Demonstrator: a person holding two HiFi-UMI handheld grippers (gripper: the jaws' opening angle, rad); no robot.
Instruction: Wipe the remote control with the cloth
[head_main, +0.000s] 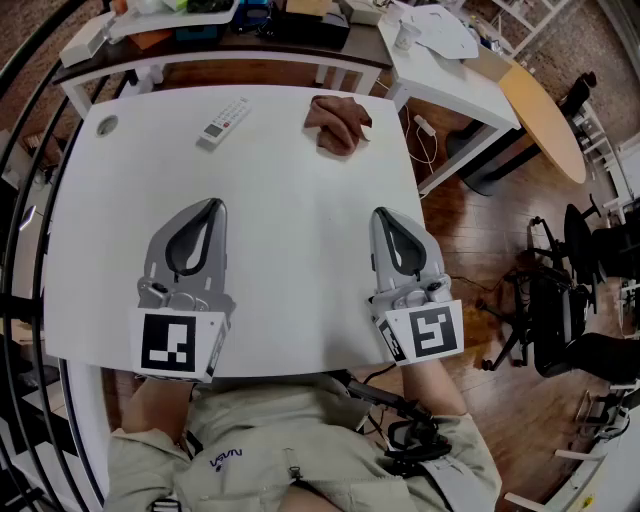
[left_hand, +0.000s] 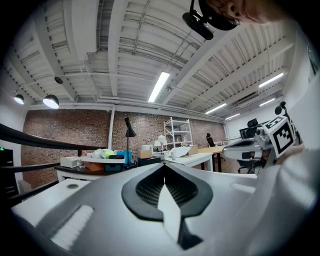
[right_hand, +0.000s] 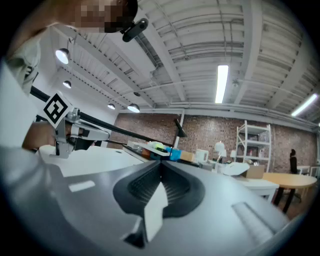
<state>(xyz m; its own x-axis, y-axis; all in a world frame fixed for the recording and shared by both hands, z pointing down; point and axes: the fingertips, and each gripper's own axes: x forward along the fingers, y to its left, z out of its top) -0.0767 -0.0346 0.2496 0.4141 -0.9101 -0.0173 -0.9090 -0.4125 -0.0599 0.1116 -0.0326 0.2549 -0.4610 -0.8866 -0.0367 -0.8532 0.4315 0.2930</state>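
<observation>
A white remote control lies at the far left of the white table. A crumpled brown cloth sits at the far middle, to the right of the remote. My left gripper rests low over the near left of the table, jaws shut with nothing between them. My right gripper rests at the near right, also shut and empty. Both point level toward the far edge, well short of the remote and cloth. In the left gripper view the left gripper shows its tips together; in the right gripper view the right gripper shows the same.
A dark side table with boxes and clutter stands behind the white table. A second white table and a round wooden tabletop lie to the right. Office chairs stand on the wooden floor at right. A black rail curves along the left.
</observation>
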